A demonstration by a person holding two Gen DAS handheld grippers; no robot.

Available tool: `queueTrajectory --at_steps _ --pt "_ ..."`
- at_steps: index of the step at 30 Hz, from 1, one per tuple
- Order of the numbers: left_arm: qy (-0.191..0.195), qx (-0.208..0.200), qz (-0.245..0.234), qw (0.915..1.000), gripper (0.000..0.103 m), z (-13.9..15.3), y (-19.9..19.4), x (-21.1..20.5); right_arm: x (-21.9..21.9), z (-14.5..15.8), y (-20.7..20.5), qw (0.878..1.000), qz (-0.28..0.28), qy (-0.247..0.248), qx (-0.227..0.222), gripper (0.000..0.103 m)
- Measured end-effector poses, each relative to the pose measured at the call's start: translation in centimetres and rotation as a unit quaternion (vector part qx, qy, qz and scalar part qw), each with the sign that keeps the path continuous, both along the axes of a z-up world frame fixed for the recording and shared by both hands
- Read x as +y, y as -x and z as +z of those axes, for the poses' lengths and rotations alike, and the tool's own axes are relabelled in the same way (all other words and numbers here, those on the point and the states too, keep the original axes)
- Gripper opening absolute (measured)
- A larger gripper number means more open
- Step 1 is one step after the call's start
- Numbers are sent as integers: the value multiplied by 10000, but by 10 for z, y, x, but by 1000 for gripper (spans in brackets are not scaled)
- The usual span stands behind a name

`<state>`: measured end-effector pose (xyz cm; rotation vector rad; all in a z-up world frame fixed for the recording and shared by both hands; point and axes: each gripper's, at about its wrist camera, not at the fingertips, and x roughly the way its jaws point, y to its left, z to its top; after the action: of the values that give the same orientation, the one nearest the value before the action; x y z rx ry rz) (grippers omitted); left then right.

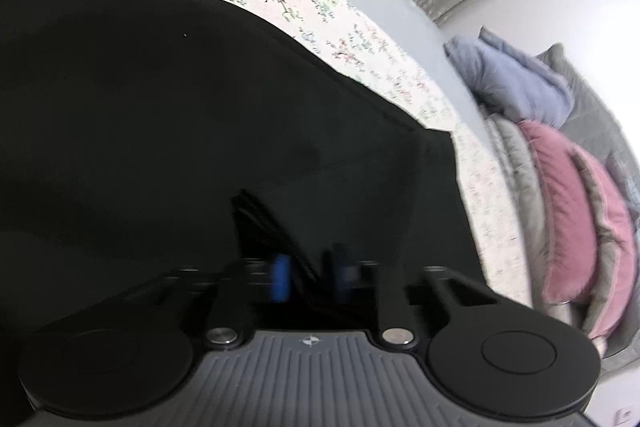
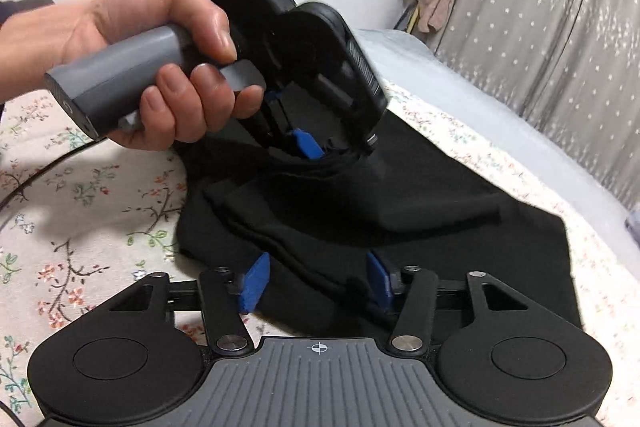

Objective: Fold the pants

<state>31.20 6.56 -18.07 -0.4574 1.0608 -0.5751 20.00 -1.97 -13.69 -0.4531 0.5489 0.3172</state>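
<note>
**A:** Status on the pants (image 2: 400, 227)?

**B:** Black, lying on the floral bedspread (image 2: 80, 211). Already doubled over, judging by the layers: a folded panel sits on top toward the far side, with a loose bunched edge near the cameras. Not flat yet.

**A:** Grippers?

**B:** Left gripper (image 2: 316, 149) is down on the far bunched edge, held by the left hand (image 2: 160, 67). In its own view the blue pads look pressed close together with black cloth between them, so I judge it's pinching the pants; it's blurred, so low confidence. Right gripper (image 2: 316, 283) has its jaws spread wide, blue pads (image 2: 254, 281) either side of the near edge, cloth running between them but not clamped.

**A:** So the step in hand is?

**B:** Probably getting a second grip for the next fold. The right needs to close on the whole stacked edge, not only the top layer.

**A:** How to do it well?

**B:** Push the right one forward so the layers sit deep between the pads, then close. Keep both grips at the same height and lift together, otherwise the top panel slides off. Lay it over square to the far edge.

**A:** Surroundings?

**B:** Pillows (image 1: 560, 187) stacked at the bed's end, grey curtain (image 2: 540, 27) behind. Neither is in the way.
</note>
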Motion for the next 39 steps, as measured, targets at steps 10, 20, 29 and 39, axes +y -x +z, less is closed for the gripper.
queueTrajectory --at_steps 10,20,29,39 --pt "-30 -730 23 9973 14 28 -8 9 3 6 -15 9993 107 -172 304 2" --pt "-388 -1265 100 9912 14 62 -20 43 -23 41 -5 9771 -155 -2120 -4 3" --pt "-1099 -1627 610 9786 14 87 -41 91 37 46 -33 9665 273 -2554 25 3" --pt "-2094 -1919 783 9556 14 95 -54 151 116 44 -57 9624 756 -2601 226 3"
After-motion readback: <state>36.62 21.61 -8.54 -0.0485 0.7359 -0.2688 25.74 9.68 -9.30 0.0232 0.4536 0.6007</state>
